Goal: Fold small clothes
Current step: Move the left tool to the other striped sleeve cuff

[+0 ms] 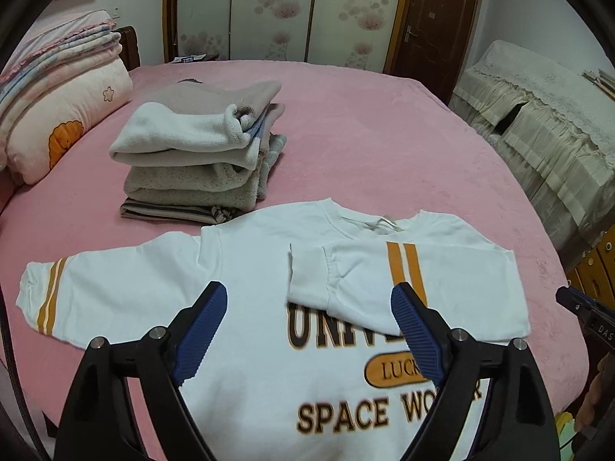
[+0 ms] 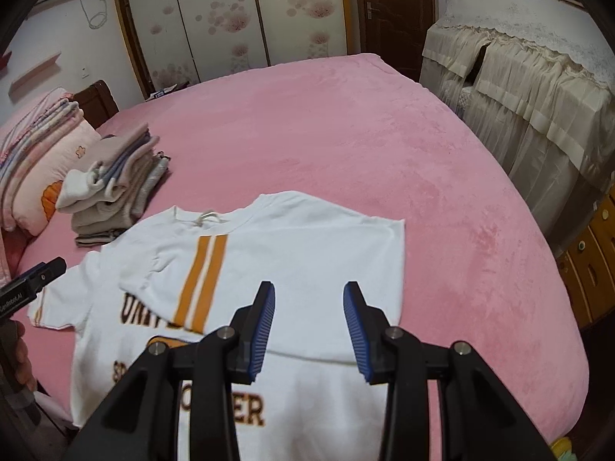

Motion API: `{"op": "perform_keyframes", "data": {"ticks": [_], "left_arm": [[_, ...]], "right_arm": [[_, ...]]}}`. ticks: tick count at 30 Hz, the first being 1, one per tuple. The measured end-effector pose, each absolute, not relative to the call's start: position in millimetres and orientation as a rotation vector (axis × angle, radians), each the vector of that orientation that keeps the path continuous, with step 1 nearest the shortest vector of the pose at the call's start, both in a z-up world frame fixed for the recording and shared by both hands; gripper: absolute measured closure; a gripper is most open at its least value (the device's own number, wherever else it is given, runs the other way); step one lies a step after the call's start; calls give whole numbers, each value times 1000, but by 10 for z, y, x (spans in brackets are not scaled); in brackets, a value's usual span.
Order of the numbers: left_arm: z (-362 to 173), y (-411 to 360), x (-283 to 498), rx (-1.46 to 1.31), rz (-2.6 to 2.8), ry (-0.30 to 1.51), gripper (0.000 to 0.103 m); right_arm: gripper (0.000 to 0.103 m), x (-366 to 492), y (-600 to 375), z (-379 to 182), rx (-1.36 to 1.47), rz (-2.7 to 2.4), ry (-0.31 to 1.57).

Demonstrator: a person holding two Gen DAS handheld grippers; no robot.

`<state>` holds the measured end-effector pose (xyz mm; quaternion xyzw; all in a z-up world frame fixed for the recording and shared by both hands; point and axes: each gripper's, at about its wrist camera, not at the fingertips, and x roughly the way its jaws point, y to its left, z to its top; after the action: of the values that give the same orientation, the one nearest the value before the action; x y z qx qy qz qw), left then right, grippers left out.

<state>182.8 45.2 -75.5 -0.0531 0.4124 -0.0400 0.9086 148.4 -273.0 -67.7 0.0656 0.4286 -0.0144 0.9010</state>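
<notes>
A small white sweatshirt [image 1: 246,276] with brown lettering and orange sleeve stripes lies face up on the pink bed [image 1: 365,126]. One sleeve [image 1: 369,280] is folded across the chest; the other sleeve [image 1: 88,292] lies stretched out to the left. My left gripper [image 1: 309,299] hovers above the chest, open wide, nothing between its blue pads. In the right wrist view the same sweatshirt [image 2: 307,238] shows with the folded sleeve [image 2: 200,280]. My right gripper [image 2: 309,299] hangs above it, open and holding nothing.
A stack of folded clothes [image 1: 200,153] sits behind the sweatshirt, with folded pink bedding [image 1: 61,103] at the far left. A cloth-covered cabinet [image 1: 538,126] stands past the bed's right edge. A wardrobe [image 1: 284,11] and a dark door [image 1: 438,23] line the back wall.
</notes>
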Motion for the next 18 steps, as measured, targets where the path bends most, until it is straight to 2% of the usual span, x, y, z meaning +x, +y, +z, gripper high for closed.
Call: {"op": "perform_keyframes", "data": {"ticks": [3,7,11,18], "left_arm": [[-693,469,1644,-114,-72,852,15],[-658,511,1389,-103,-52,860,8],[-636,614,1196,-63,-25,860,7],[-553,1069,946,-75,62,813,1]], "right_arm": [[66,1335,-2654,-624,130,-41,880],[66,1134,-2558,-566,139,-37,868],[65,990,-2388,-537,120,-15,869],[65,928,-1836,-493,65,73,879]]}}
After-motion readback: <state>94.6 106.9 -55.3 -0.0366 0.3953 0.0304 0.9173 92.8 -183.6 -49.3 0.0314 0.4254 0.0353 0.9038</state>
